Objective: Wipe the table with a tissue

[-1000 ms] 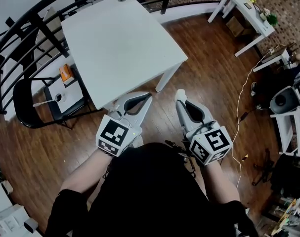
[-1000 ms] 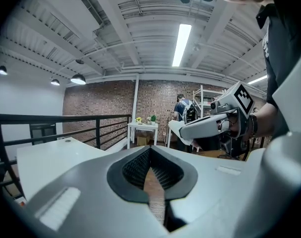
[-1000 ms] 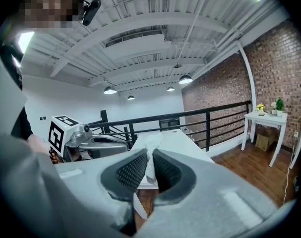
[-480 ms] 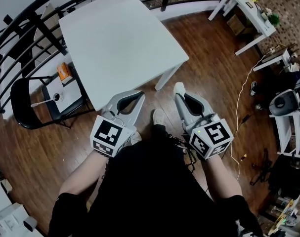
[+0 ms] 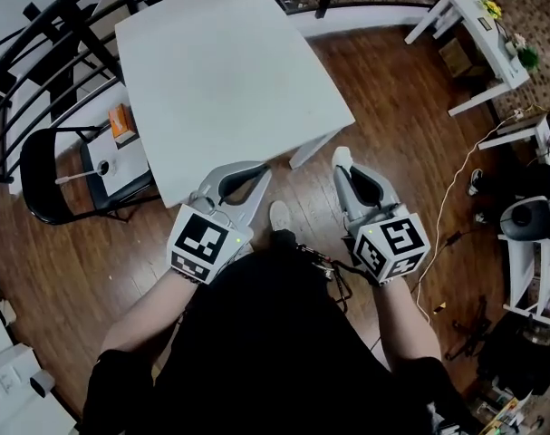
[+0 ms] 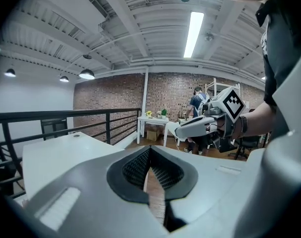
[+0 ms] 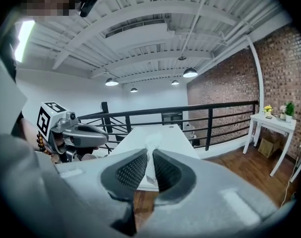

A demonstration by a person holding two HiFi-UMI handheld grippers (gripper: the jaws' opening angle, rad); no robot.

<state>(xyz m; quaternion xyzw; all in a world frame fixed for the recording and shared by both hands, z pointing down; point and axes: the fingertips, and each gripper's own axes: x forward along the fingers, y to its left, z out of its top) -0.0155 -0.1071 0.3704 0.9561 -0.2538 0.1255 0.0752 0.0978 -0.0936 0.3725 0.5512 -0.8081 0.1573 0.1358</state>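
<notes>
The white table (image 5: 229, 80) stands ahead of me, its near corner just past both grippers. My right gripper (image 5: 342, 163) is shut on a white tissue (image 5: 341, 155) that pokes out past its tips over the wooden floor, to the right of the table's leg. In the right gripper view the tissue (image 7: 151, 144) stands pinched between the jaws, with the table (image 7: 162, 133) behind it. My left gripper (image 5: 261, 170) sits at the table's near edge, jaws together with nothing between them; its own view shows the tips (image 6: 150, 151) meeting.
A black chair (image 5: 39, 184) stands left of the table, beside a low stand holding small items (image 5: 120, 125). A black railing (image 5: 48, 34) runs behind. A small white side table (image 5: 478, 34) and a cable (image 5: 447, 198) lie to the right.
I have stepped a little nearer to the table and one shoe now shows between the grippers. Both grippers keep their hold and stay side by side.
</notes>
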